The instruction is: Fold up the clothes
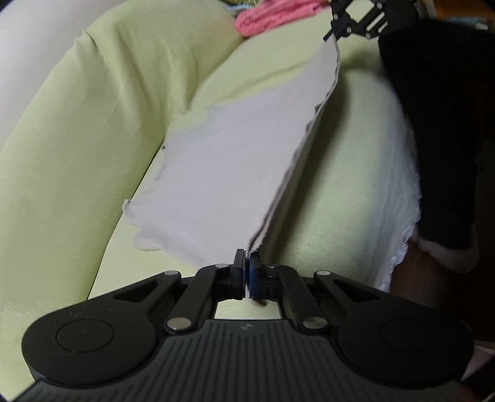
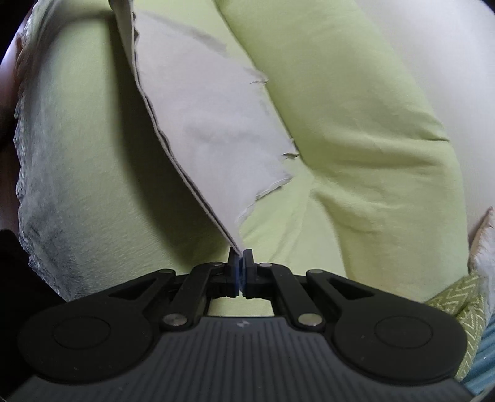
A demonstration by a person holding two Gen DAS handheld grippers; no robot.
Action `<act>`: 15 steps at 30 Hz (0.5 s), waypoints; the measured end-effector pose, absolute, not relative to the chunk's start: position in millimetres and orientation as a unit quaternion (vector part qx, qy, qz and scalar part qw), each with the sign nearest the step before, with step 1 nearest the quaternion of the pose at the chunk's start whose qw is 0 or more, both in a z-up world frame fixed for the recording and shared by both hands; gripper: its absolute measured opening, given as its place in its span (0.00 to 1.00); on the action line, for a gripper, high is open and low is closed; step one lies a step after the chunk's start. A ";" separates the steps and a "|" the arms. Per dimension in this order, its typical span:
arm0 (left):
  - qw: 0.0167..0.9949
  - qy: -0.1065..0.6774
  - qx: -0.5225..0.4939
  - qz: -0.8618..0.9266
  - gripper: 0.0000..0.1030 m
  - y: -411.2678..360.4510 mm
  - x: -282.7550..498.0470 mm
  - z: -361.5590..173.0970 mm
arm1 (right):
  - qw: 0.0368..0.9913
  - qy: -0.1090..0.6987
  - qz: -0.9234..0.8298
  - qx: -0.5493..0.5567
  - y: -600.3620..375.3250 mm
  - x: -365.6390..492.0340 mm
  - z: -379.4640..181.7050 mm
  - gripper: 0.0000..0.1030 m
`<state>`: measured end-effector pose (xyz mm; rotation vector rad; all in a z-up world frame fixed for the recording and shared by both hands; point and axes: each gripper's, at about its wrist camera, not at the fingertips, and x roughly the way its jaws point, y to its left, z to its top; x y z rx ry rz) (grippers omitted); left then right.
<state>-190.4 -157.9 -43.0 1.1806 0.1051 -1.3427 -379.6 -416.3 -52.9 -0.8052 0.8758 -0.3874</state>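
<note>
I've got the pale grey cloth (image 1: 235,173) pinched at both ends: my left gripper (image 1: 247,263) is pressed together on one corner, and my right gripper (image 2: 240,258) is clamped on the other, with the top edge stretched between them over the green cushion (image 1: 77,154). In the left view the right gripper shows far off at the top. The cloth hangs like a sheet, its lower edge ragged and just above the seat. It looks thin, light and floppy, so it will sag and swing if I let the edge go slack. Corners are the right place to hold; keeping them level should let it drape flat. A pink towel (image 1: 272,15) sits far back, well apart.
</note>
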 end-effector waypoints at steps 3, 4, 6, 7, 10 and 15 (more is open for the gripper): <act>0.618 0.053 0.509 -0.597 0.00 -142.7 -197.2 -29.6 | 0.819 0.397 -0.186 -0.370 -402.2 -392.8 -38.9 0.00; 0.616 0.059 0.505 -0.602 0.00 -137.8 -200.4 -25.5 | 0.821 0.393 -0.186 -0.368 -396.3 -397.0 -34.9 0.00; 0.611 0.071 0.498 -0.611 0.00 -128.2 -207.2 -17.2 | 0.826 0.388 -0.188 -0.362 -383.7 -406.1 -26.8 0.00; 0.608 0.075 0.496 -0.615 0.00 -124.1 -211.3 -13.0 | 0.828 0.387 -0.189 -0.358 -377.1 -411.3 -22.4 0.00; 0.610 0.081 0.490 -0.618 0.00 -117.9 -215.0 0.8 | 0.831 0.384 -0.190 -0.355 -365.9 -421.9 -8.8 0.00; 0.653 0.095 0.455 -0.597 0.00 -151.5 -169.7 25.2 | 0.836 0.370 -0.193 -0.357 -388.5 -406.8 16.5 0.00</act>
